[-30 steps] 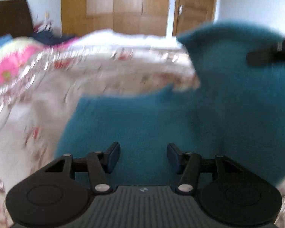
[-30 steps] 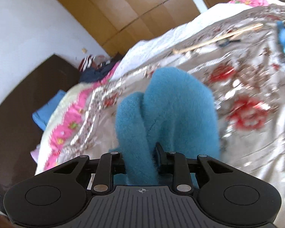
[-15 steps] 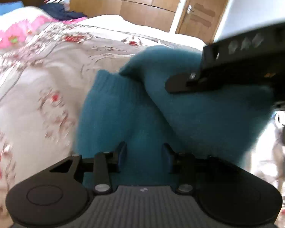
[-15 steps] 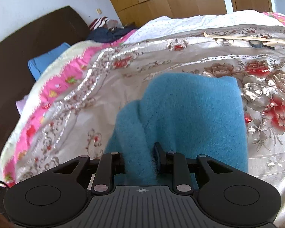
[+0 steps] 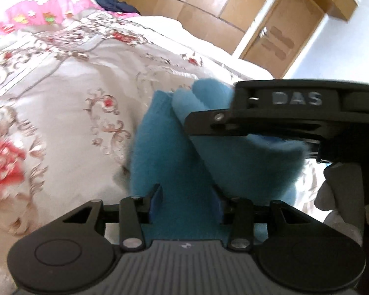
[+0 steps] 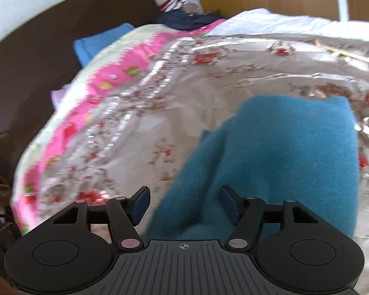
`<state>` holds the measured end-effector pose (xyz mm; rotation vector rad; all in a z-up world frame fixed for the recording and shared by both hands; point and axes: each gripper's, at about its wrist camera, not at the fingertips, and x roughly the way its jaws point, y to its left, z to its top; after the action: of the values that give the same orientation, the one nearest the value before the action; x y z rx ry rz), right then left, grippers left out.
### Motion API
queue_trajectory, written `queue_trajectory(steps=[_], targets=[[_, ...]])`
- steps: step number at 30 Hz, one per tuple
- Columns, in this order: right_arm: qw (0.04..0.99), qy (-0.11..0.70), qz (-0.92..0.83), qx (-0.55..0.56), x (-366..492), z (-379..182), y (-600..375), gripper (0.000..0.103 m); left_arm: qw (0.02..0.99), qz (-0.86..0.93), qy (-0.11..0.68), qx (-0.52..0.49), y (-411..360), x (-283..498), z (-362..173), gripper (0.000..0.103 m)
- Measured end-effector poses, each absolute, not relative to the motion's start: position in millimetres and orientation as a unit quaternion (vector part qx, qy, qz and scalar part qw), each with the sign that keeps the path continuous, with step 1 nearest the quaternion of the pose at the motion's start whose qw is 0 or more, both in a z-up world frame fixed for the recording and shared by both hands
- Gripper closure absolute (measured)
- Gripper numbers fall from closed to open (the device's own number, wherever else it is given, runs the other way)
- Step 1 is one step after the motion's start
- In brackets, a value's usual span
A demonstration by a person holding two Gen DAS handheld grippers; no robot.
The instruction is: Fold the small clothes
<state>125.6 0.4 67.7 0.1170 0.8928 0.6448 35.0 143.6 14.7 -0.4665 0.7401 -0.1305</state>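
Observation:
A fluffy teal garment (image 6: 283, 152) lies folded on the floral bedspread (image 6: 184, 103). My right gripper (image 6: 185, 204) hangs over its near left corner with jaws opening wide. Cloth lies between the pads, and neither pad presses on it. In the left wrist view the same garment (image 5: 179, 162) shows as stacked folds. My left gripper (image 5: 186, 204) is low over its near edge, jaws opening slightly. Teal cloth fills the gap without bunching at the pads. The right gripper (image 5: 199, 123) reaches in from the right across the top fold.
The bedspread has a pink border (image 6: 91, 93) beside a dark headboard (image 6: 37, 56). A blue folded cloth (image 6: 98, 41) and a pile of dark clothes (image 6: 189, 17) lie at the head of the bed. A thin stick (image 6: 351, 56) lies far right. Behind stand wooden wardrobes (image 5: 196, 5) and a door (image 5: 280, 36).
My right gripper has let go of the teal fold and its jaws have spread. The garment now lies flat. Both views have rolled, and the right gripper has come closer to the left one.

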Motion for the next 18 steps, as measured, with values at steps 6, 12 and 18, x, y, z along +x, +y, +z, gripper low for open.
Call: queue_trajectory(steps=[6,12,18], targets=[[0.867,0.388,0.296,0.097,131.3,98.5,-38.3,0.04,0.931,-0.027,0.29,-0.219,150.2,10.6,44.5,0.047],[0.89,0.383,0.244,0.043,166.2,107.9,-41.6,0.04,0.953,-0.088,0.225,-0.183,132.1,17.2,88.8,0.038],[0.877,0.424,0.227,-0.001,203.7,90.5,-18.1,0.04,0.943,-0.129,0.269,-0.148,99.2,61.4,73.1,0.038]])
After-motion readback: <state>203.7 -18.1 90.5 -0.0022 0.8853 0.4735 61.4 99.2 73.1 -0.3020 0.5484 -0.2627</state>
